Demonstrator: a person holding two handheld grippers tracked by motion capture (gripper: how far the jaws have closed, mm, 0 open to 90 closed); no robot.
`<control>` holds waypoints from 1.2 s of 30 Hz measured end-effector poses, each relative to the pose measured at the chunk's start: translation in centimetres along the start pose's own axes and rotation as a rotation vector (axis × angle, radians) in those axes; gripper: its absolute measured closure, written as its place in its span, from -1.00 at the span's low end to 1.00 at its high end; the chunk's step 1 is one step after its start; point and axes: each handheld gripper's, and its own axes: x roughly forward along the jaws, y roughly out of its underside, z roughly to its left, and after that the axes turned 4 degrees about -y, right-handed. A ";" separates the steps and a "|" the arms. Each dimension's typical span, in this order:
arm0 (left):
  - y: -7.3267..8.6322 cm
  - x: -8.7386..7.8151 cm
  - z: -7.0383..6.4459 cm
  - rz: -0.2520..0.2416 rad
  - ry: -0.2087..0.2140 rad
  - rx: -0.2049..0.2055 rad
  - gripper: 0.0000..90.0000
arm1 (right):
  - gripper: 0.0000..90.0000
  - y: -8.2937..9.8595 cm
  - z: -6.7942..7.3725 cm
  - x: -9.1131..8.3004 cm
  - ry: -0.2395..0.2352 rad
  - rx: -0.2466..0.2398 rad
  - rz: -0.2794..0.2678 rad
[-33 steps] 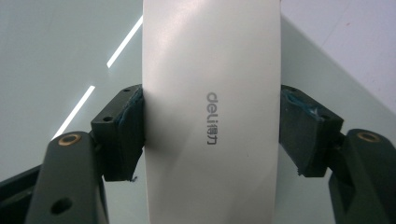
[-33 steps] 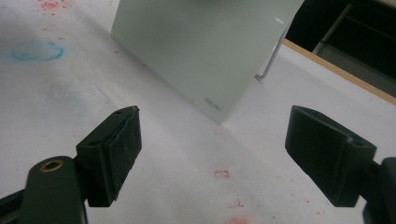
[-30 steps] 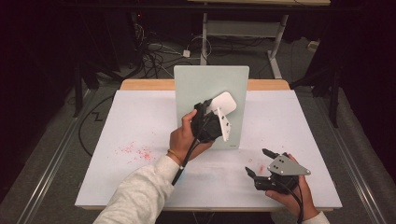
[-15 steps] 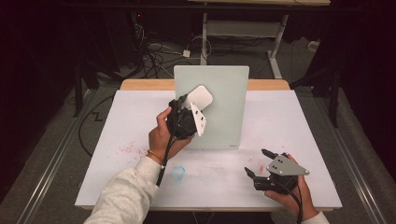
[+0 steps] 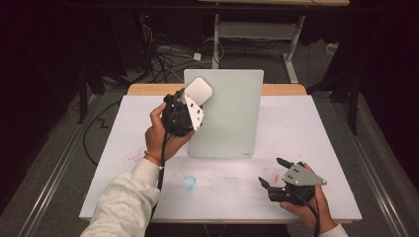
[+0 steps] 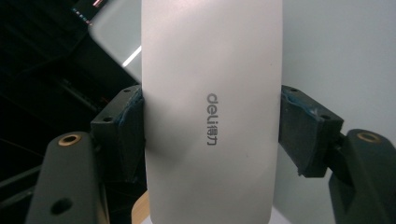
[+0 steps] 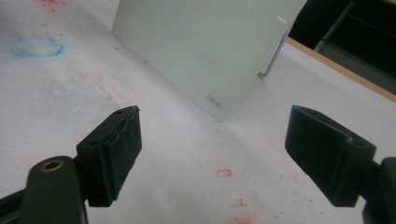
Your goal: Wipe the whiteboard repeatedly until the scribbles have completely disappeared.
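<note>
The white eraser (image 6: pixel 212 112) runs lengthwise straight out along my left gripper (image 5: pixel 184 114), clamped across its narrow sides, its far end up at the pale green board's (image 5: pixel 232 118) top left corner. My left forearm reaches forward, hand raised above the white table (image 5: pixel 326 133). My right gripper (image 5: pixel 286 180) rests low near the table's front right, jaws apart around nothing.

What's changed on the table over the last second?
The left gripper, shut on the white eraser, has swept left and upward across the glass board, from the board's middle to its upper left corner. A blue smudge on the table has come into view where the forearm covered it. The right gripper has stayed open and low near the front right edge; the board hasn't moved.
</note>
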 end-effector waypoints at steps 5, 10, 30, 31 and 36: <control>-0.1 0.0 1.5 0.004 0.007 -0.058 -0.35 | -0.57 0.0 0.1 0.1 -0.006 -0.005 0.002; 1.1 0.0 -0.4 0.009 -0.006 -0.031 -0.35 | -0.57 0.0 0.1 0.1 -0.007 -0.005 0.004; 3.6 -2.3 -1.4 0.008 0.190 -0.115 -0.35 | -0.57 0.1 0.1 0.2 -0.008 -0.005 0.004; 3.8 -2.4 -1.4 0.009 0.196 -0.117 -0.35 | -0.57 0.1 0.1 0.2 -0.008 -0.004 0.006; 4.6 -2.6 -1.1 0.023 0.237 -0.118 -0.35 | -0.57 0.1 0.2 0.3 -0.006 -0.004 0.010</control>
